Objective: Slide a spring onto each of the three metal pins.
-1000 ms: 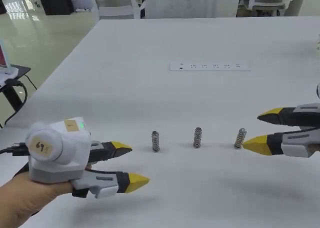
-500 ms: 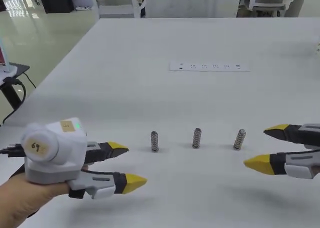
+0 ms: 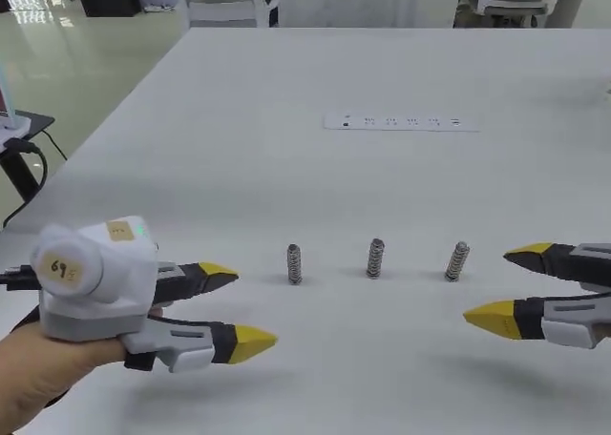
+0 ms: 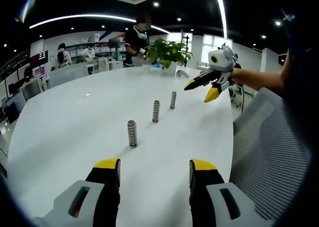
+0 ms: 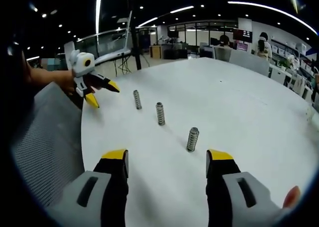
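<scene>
Springs, three, stand in a row across the lower middle of the head view on the white surface (image 3: 239, 149): left spring (image 3: 294, 263), middle spring (image 3: 375, 258), right spring (image 3: 457, 261). Left and middle are upright; the right one leans slightly. Whether pins sit inside the coils cannot be told.

Left claw (image 3: 253, 306) is at lower left of the head view, held in a hand (image 3: 38, 378), pointing right toward the row, level and low over the surface. Its jaws are spread wide with nothing between them. It is well short of the left spring.

Right claw (image 3: 487, 284) comes in from the right edge, pointing left, jaws wide apart and empty. It sits just beside the right spring, not touching.

Left gripper view: yellow-tipped jaws parted at the bottom, springs lined up ahead, the other claw beyond them at upper right.

Right gripper view: same layout mirrored, with the nearest spring between the parted tips and ahead of them.

Power strip (image 3: 399, 122) lies farther back on the surface.
</scene>
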